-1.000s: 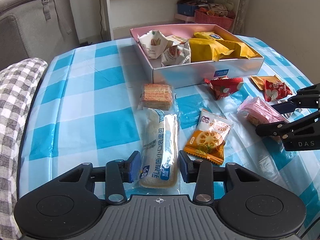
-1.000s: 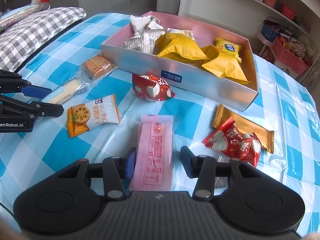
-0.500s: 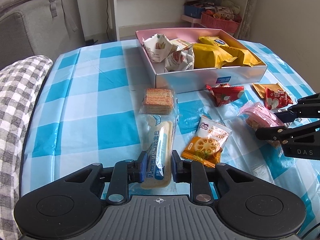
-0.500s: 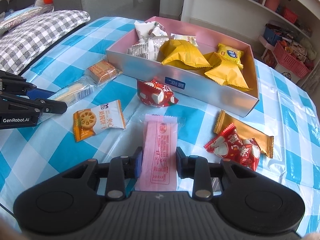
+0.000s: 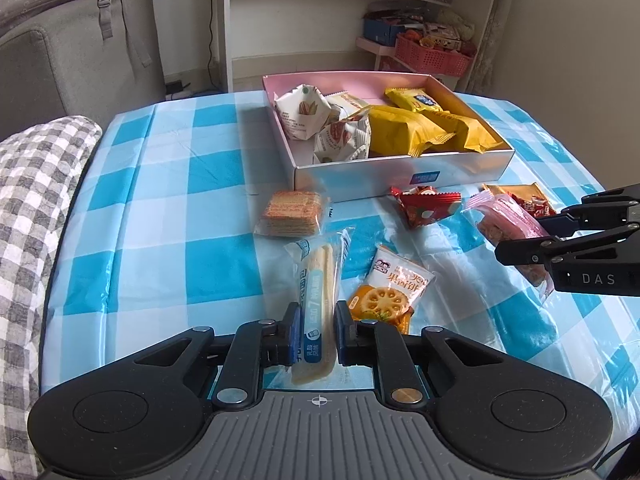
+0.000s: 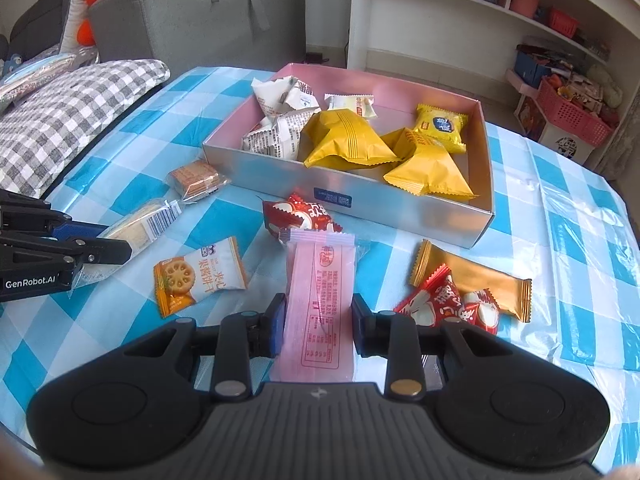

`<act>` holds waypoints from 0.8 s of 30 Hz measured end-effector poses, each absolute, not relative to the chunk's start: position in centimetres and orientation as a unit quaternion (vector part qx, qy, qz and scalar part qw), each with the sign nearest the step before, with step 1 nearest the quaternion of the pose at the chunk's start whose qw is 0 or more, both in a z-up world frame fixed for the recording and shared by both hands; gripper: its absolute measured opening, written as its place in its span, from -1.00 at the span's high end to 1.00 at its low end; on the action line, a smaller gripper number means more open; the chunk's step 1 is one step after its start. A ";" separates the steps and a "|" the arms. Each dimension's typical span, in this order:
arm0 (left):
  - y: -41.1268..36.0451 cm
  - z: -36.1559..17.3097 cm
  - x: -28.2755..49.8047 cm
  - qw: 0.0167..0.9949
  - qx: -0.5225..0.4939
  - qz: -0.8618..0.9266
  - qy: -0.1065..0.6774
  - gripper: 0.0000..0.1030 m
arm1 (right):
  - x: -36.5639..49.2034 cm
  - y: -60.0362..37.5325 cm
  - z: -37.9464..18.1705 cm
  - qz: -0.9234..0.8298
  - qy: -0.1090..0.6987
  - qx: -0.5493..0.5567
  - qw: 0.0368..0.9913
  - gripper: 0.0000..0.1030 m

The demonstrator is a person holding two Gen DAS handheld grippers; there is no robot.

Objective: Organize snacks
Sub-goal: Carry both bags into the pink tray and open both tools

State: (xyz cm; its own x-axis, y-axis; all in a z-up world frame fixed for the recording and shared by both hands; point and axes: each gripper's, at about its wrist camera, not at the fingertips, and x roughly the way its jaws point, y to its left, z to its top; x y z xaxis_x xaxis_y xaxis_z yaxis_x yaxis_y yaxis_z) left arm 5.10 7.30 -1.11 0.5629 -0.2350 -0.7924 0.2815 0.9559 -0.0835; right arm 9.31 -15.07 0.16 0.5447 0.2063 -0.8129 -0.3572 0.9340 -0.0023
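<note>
The left gripper (image 5: 317, 330) is clamped on the near end of a long bread stick packet (image 5: 318, 292), its blue pads pressing both sides of the wrapper. The packet stretches away from the gripper toward the far side, its far end apparently lifted just off the blue checked tablecloth (image 5: 168, 216).

The right gripper (image 6: 317, 326) pinches the near end of a flat pink wafer packet (image 6: 320, 292) in the same way. That packet also points away, its far crimped edge overlapping a red candy wrapper (image 6: 298, 216).

The target, an open pink box (image 6: 348, 200), sits at the far side of the table, already holding white and yellow packets. Space inside looks freest along the far wall and in the near right corner.

Loose on the cloth nearby: an orange biscuit packet (image 6: 198, 276) between the two grippers, a clear pack of square crackers (image 5: 294, 212) beyond the bread stick, and on the right a gold bar (image 6: 476, 280) with a second red candy (image 6: 456, 300) on top.

To do this step well, I judge each packet should be raised clear of the box's near wall before moving forward, since both are limp and long and their drooping tips could catch the rim. Carrying them one at a time would keep the grippers from crowding each other over the box.
</note>
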 end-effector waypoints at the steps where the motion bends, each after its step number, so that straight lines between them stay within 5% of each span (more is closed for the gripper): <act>1: 7.2 -1.0 5.1 0.884 0.024 -0.147 0.443 0.72 | 9.4 -15.2 0.3 0.161 0.449 -0.080 0.875 0.43; 24: 6.0 3.2 6.6 0.903 -0.040 -0.151 0.400 0.73 | 12.9 -18.0 3.6 0.129 0.416 0.017 0.900 0.43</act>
